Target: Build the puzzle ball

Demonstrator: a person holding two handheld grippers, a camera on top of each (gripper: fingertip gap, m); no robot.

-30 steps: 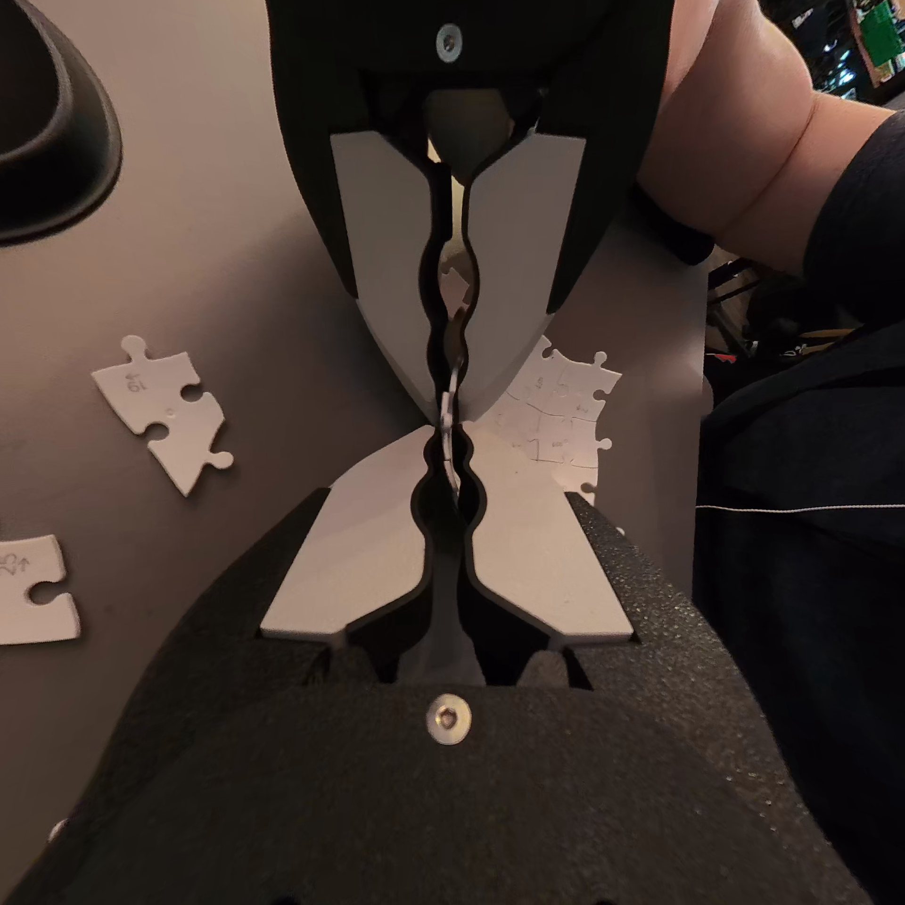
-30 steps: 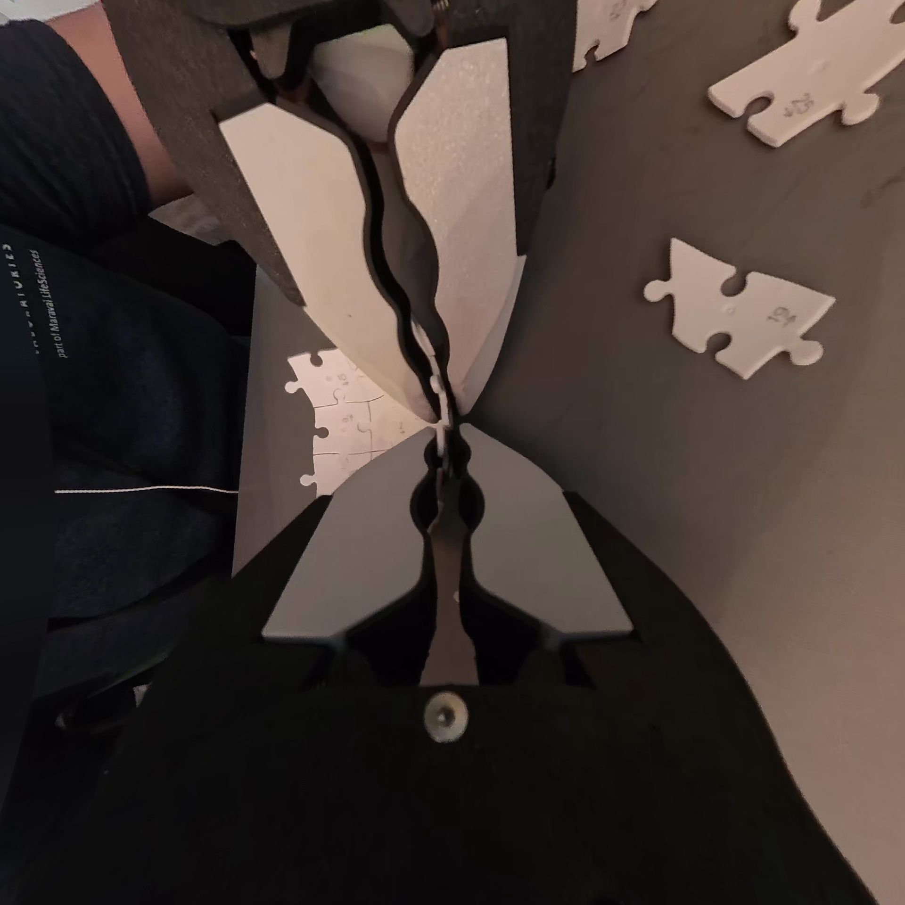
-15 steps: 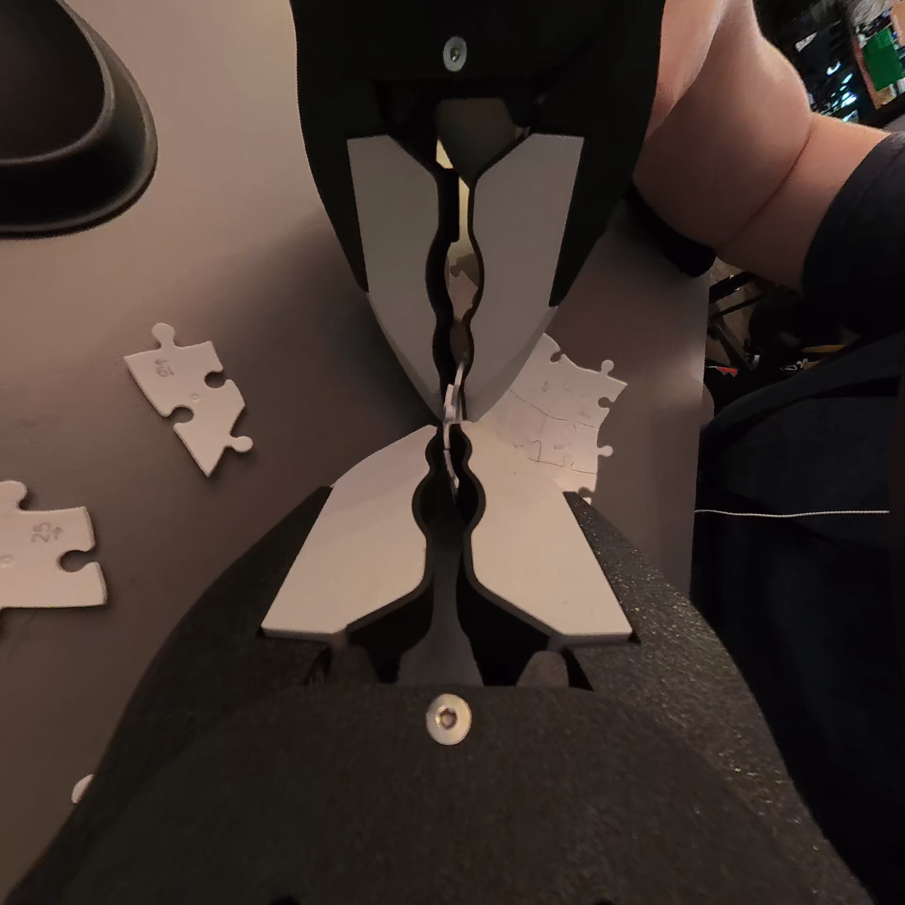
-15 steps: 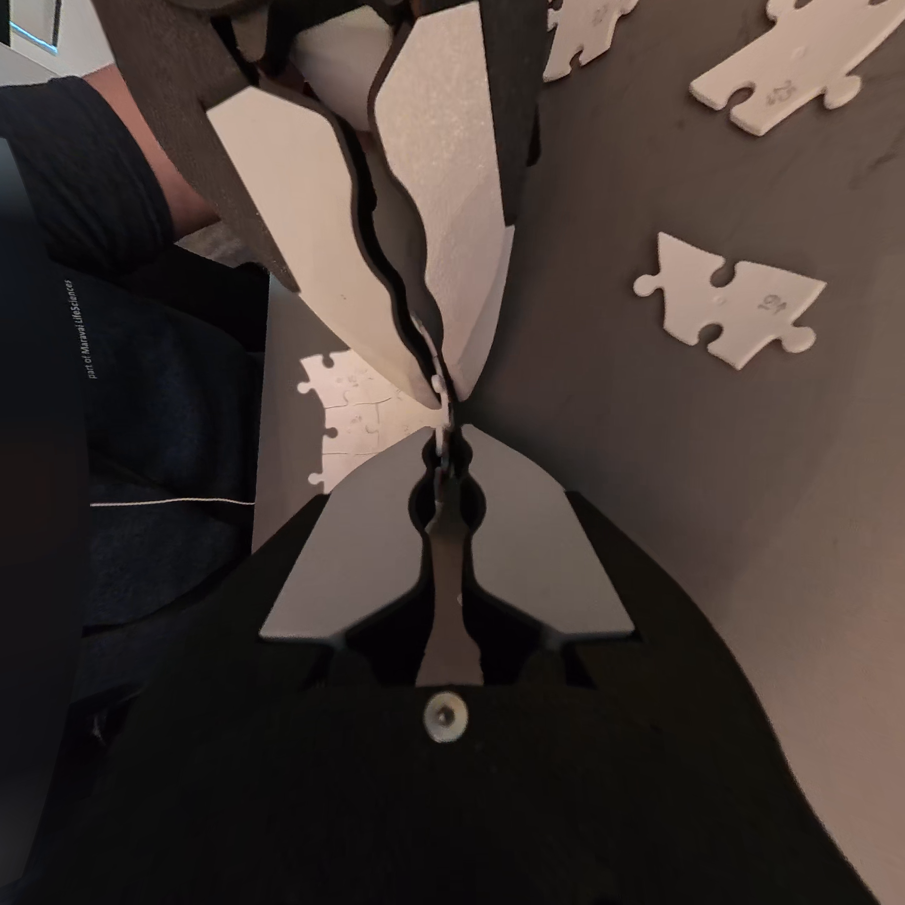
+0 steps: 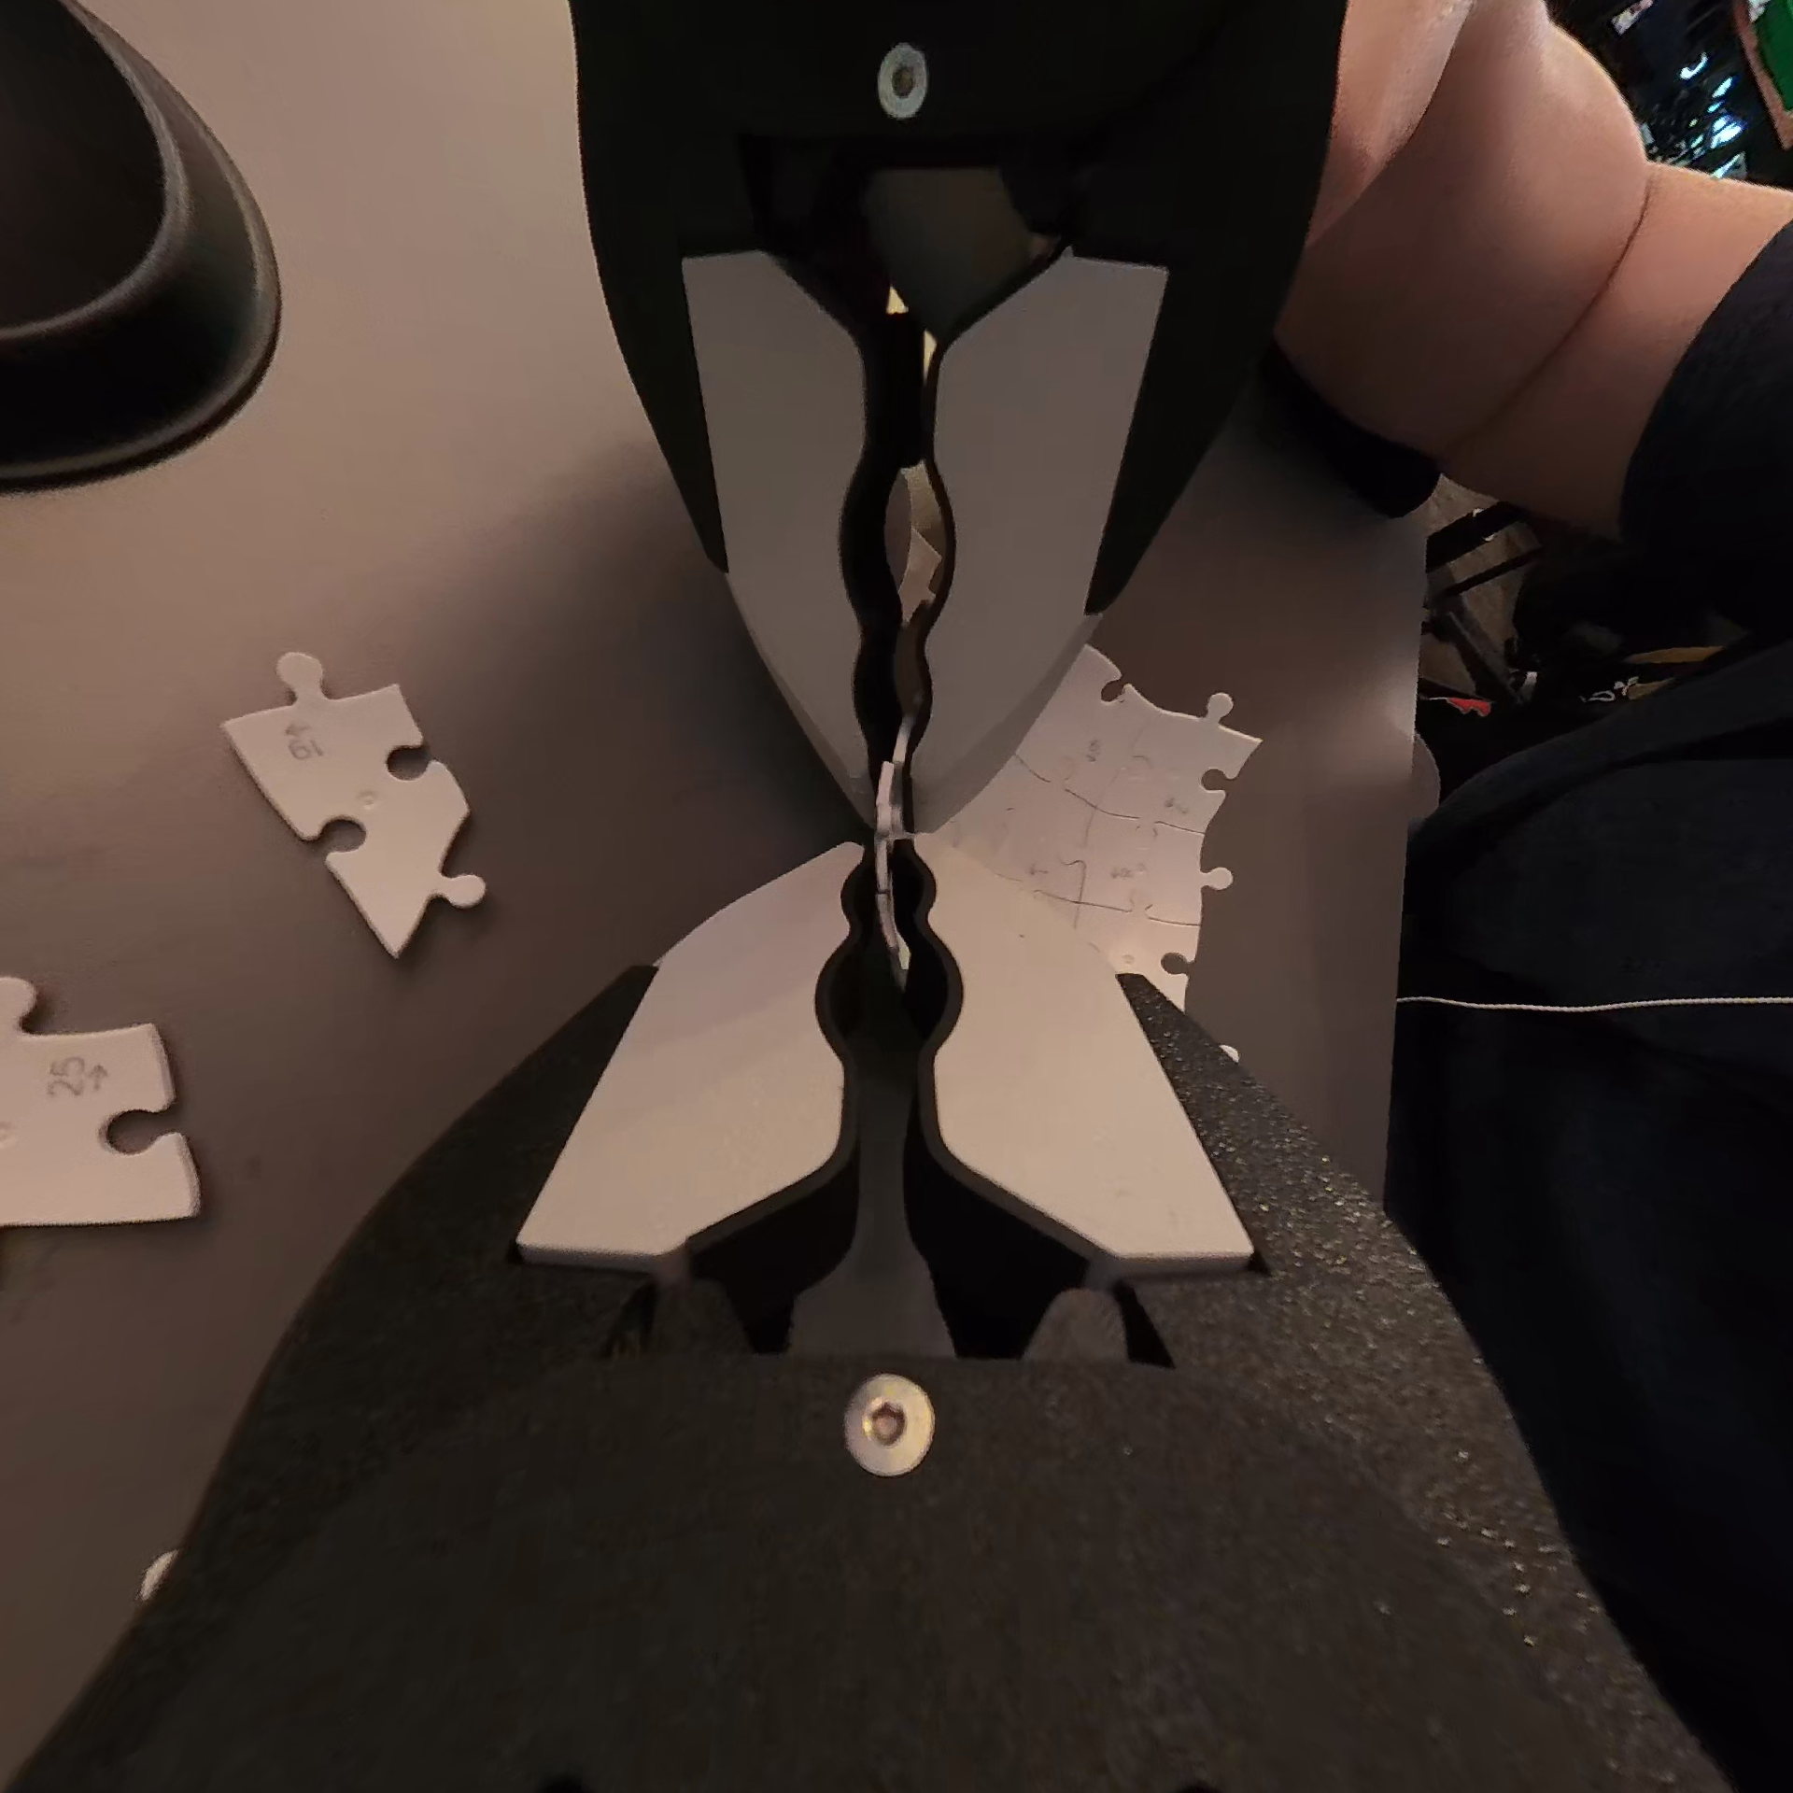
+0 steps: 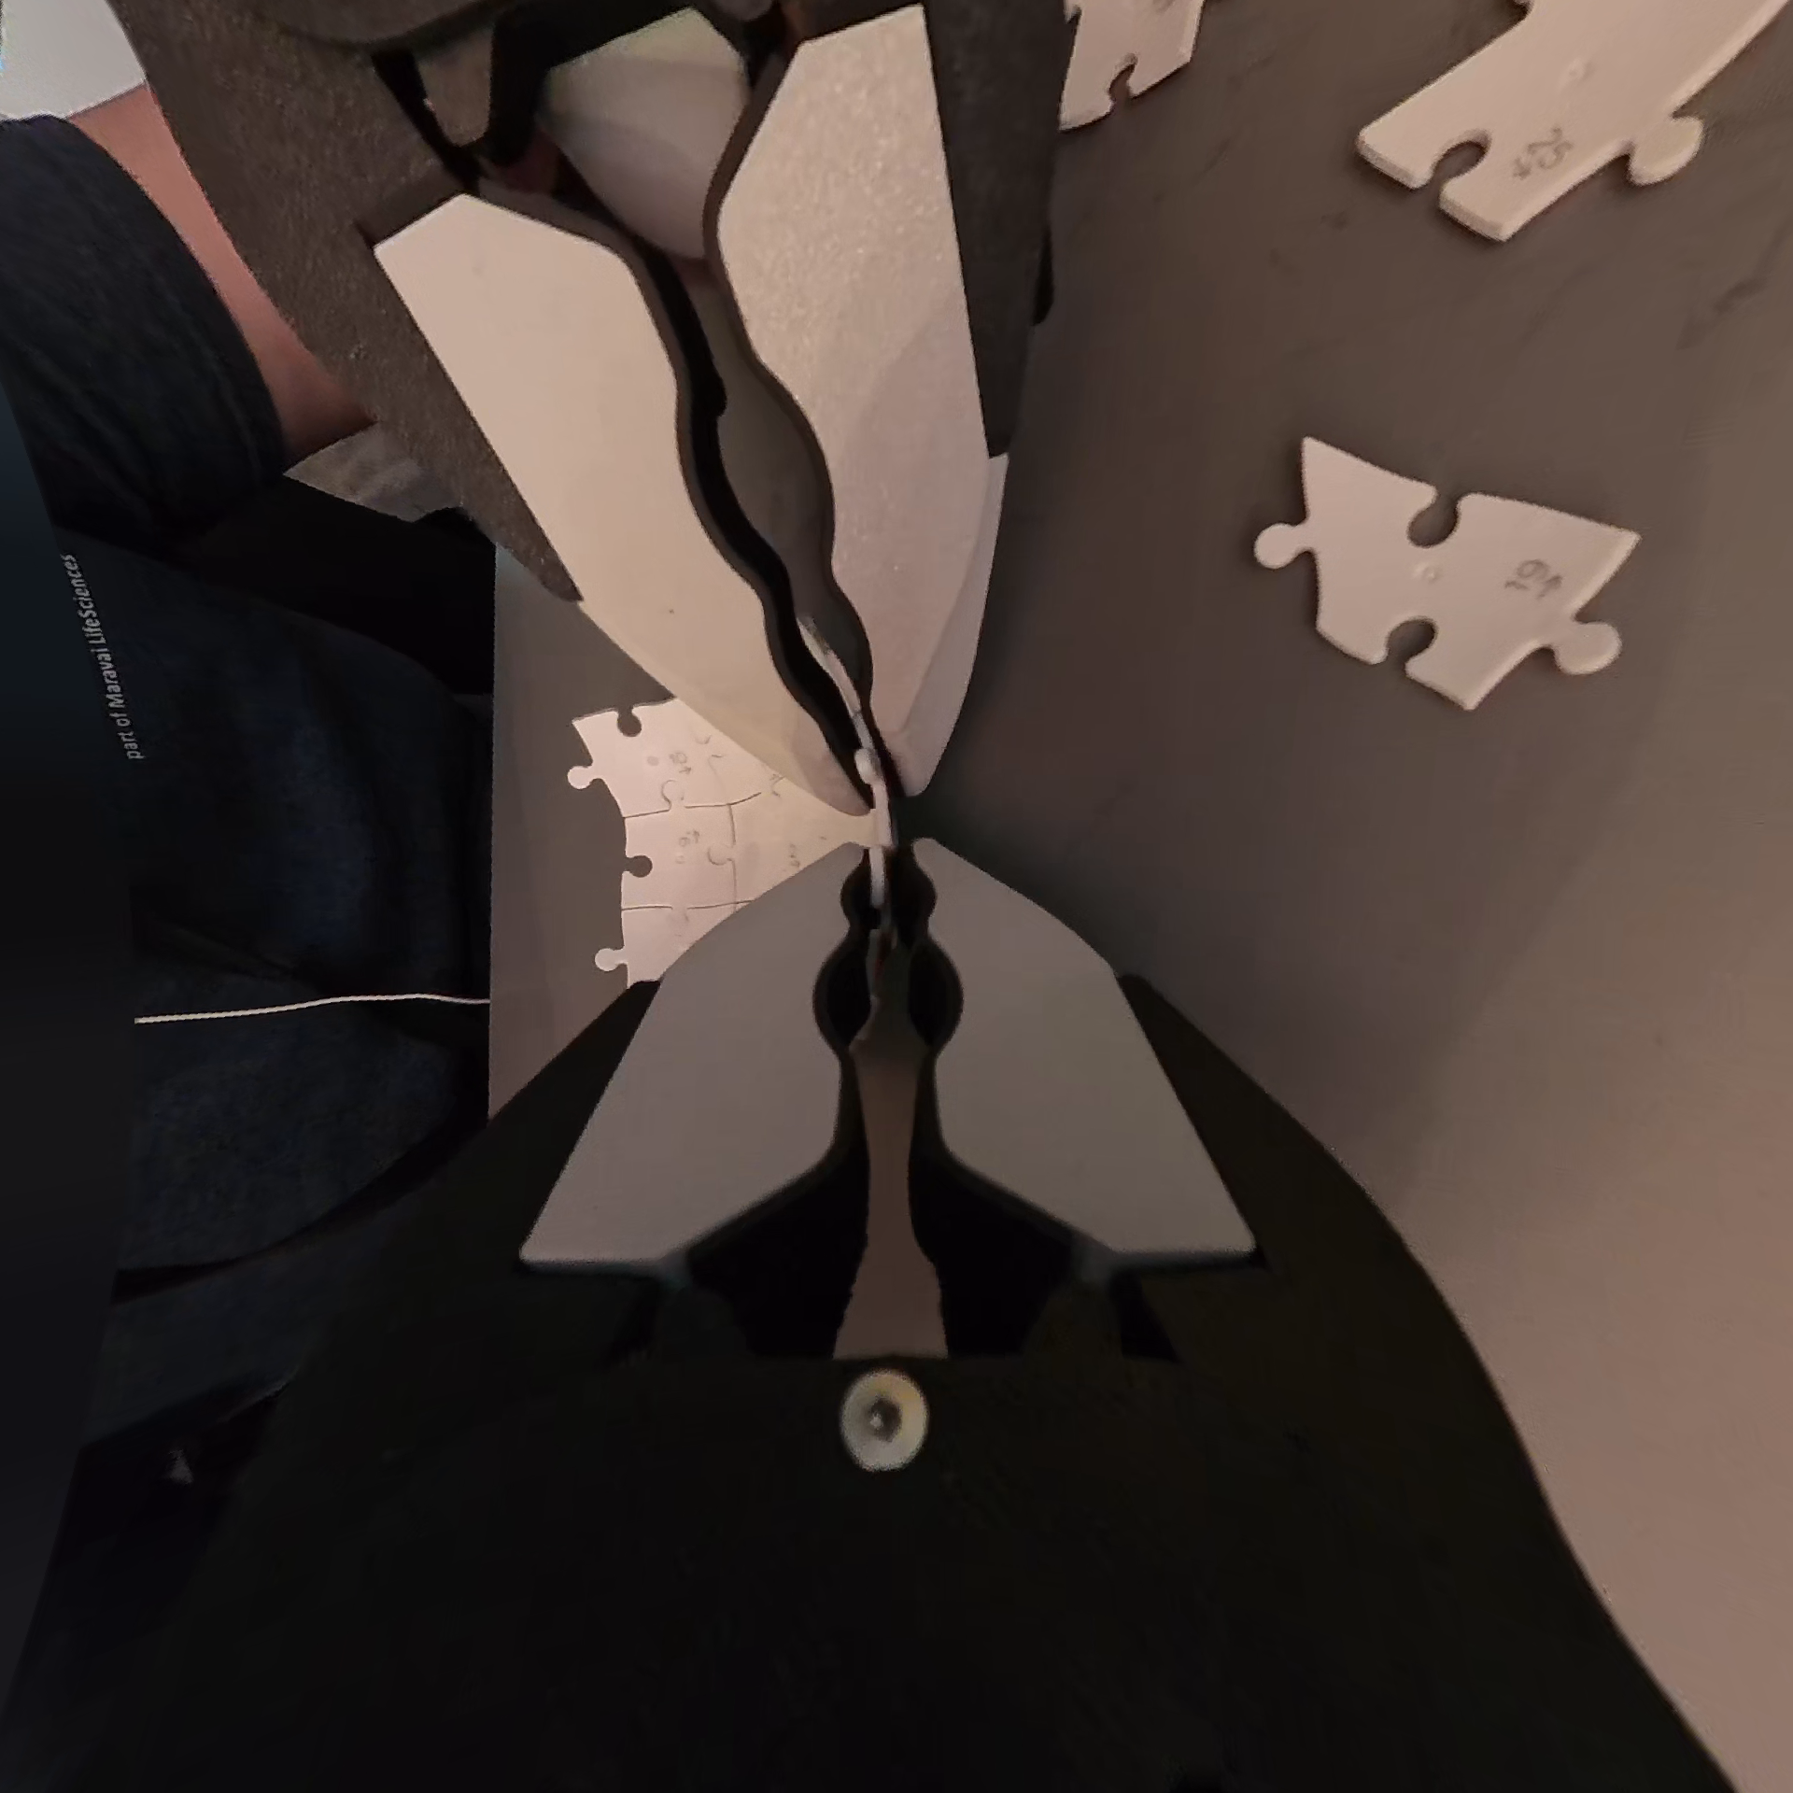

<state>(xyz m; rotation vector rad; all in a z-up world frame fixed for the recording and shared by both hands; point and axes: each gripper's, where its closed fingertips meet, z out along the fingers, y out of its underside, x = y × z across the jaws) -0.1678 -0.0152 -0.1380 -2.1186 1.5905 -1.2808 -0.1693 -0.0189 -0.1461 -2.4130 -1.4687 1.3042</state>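
In the left wrist view the loose piece beside the grippers is sliding rightward and lower in the picture, and a second loose piece at the left edge is coming further into sight. The dark curved object at the upper left is showing more of itself. The joined patch of pieces is drifting slightly.

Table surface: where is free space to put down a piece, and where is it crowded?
Free: the bare table below the wedge-shaped piece, right of the grippers. Crowded: the assembled section at the table edge, under both shut grippers.
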